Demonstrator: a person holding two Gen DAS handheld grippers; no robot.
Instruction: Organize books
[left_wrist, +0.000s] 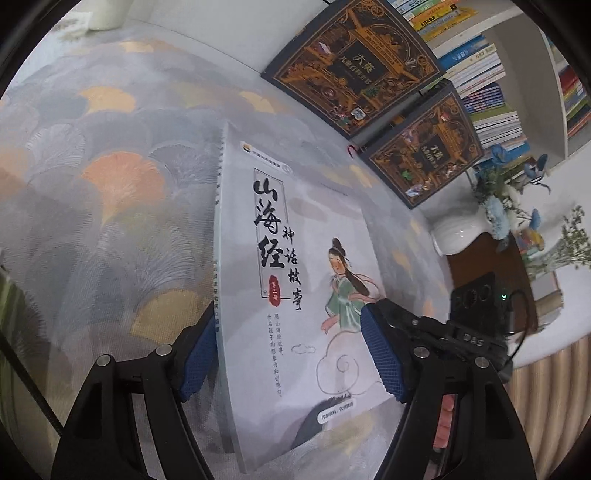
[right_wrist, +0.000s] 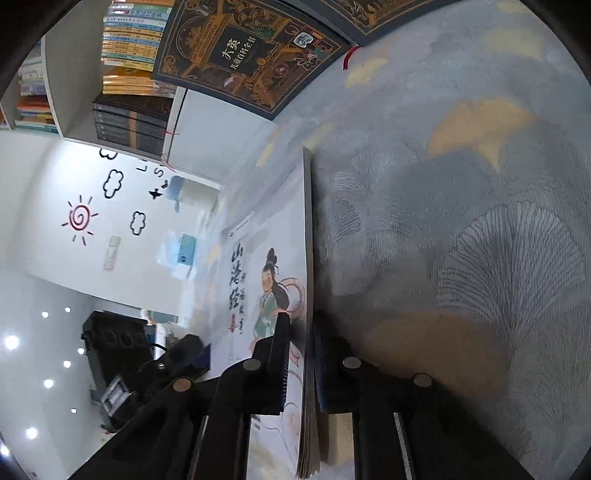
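In the left wrist view, the left gripper (left_wrist: 291, 354) straddled a thin pale-grey paperback with black brush lettering and a painted figure in green robes (left_wrist: 295, 295), which lay on a grey-blue carpet patterned with orange and grey fan leaves (left_wrist: 110, 192). Its left blue pad (left_wrist: 197, 358) sat against the book's spine edge, while the right blue pad (left_wrist: 380, 354) rested over the cover near the fore edge; whether the pads pressed on the book could not be told. The other black gripper reached in just beside that right pad. To the left of the spine the carpet lay wide and bare. Beyond the book's far edge, with a strip of carpet between, two dark hardcovers with ornate gold-orange decoration (left_wrist: 354, 70) leaned before a white shelf packed with book spines (left_wrist: 480, 74). A white vase of blue flowers (left_wrist: 461, 232) stood at the right. In the right wrist view, the right gripper (right_wrist: 301, 354) was clenched on the paperback's (right_wrist: 273, 258) page edge, one black finger over the cover and one on the far side, the book seen edge-on. Bare carpet (right_wrist: 461, 221) filled the right, and one dark hardcover (right_wrist: 251, 48) stood ahead near the shelf (right_wrist: 129, 48).
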